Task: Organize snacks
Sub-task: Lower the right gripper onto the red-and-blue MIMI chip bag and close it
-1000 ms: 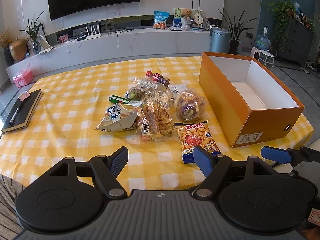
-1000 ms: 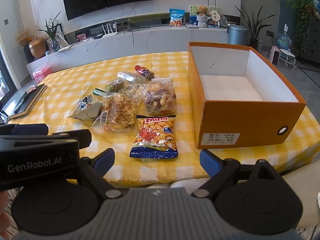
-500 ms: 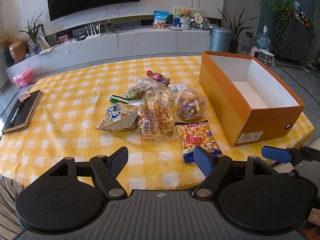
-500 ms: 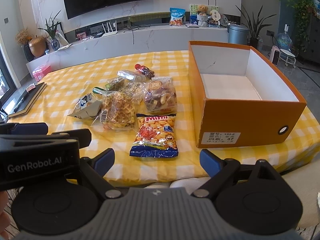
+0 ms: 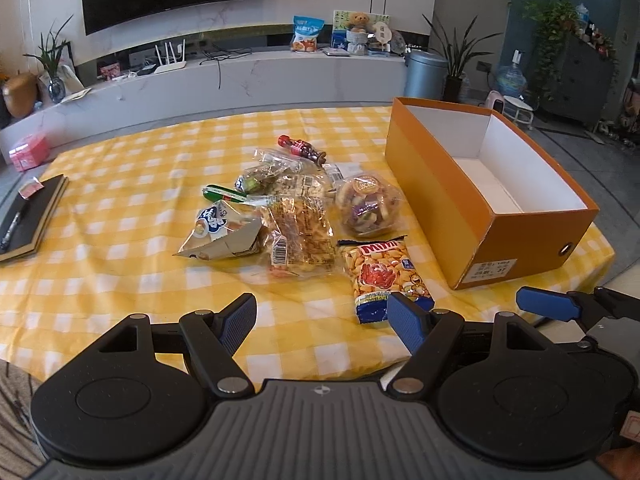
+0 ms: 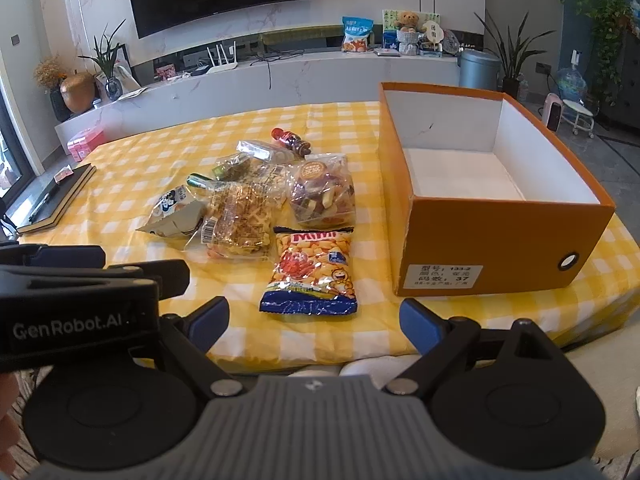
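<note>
The snacks [image 6: 256, 208] lie in a loose heap just left of the orange box [image 6: 500, 248], which stands open near the table's right edge. The left gripper [image 5: 322, 314] and the right gripper [image 6: 314, 320] hang at the near table edge, jaws spread, nothing between them.

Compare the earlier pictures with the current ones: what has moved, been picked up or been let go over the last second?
Nothing has visibly changed. The left gripper and right gripper stay open and empty at the near table edge. The snack packets, including the Mimi bag, lie where they were, and the orange box is still empty.
</note>
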`<move>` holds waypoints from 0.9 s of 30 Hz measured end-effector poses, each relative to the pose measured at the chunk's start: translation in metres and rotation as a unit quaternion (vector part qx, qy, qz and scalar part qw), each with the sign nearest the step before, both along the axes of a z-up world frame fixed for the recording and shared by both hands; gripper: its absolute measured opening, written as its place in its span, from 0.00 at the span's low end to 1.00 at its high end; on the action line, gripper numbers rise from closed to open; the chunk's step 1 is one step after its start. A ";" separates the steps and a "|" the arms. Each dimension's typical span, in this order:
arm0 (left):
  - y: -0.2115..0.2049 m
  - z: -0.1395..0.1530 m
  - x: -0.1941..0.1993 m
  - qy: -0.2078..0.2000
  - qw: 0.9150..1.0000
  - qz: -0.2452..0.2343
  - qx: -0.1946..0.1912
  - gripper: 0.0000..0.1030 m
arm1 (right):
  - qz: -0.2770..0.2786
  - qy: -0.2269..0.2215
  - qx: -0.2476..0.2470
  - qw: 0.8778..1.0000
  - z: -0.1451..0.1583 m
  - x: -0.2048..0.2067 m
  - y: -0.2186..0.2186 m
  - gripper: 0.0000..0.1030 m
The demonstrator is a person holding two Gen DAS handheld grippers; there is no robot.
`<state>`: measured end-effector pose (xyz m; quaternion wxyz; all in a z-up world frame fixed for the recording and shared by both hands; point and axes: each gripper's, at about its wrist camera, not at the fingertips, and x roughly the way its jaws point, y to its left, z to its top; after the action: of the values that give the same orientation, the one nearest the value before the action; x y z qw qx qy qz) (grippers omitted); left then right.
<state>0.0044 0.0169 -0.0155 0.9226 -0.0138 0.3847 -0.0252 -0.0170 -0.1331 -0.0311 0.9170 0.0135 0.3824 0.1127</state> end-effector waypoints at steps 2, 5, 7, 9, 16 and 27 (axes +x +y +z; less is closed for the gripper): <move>0.004 -0.003 0.002 -0.008 1.000 -0.001 -0.008 0.85 | 0.000 -0.002 0.005 1.000 -0.001 0.001 -0.002 0.88; 0.013 -0.008 0.006 -0.010 1.000 0.001 -0.020 0.85 | -0.002 0.000 0.020 1.000 -0.003 0.004 -0.004 0.88; 0.019 -0.012 0.008 -0.016 1.000 0.003 -0.023 0.85 | -0.003 -0.004 0.021 1.000 -0.005 0.006 -0.004 0.88; 0.024 -0.017 0.011 -0.023 0.999 0.005 -0.027 0.85 | -0.006 -0.005 0.023 1.000 -0.007 0.008 -0.004 0.88; 0.046 -0.036 0.023 -0.018 0.999 0.024 -0.040 0.85 | -0.039 -0.019 0.031 0.999 -0.022 0.021 -0.008 0.89; 0.070 -0.060 0.033 0.021 0.995 0.054 -0.079 0.85 | -0.051 -0.001 0.024 0.998 -0.048 0.049 0.005 0.89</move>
<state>0.0377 0.0866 -0.0758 0.9103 -0.1081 0.3997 -0.0057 0.0319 -0.1284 -0.0792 0.9213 0.0553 0.3774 0.0750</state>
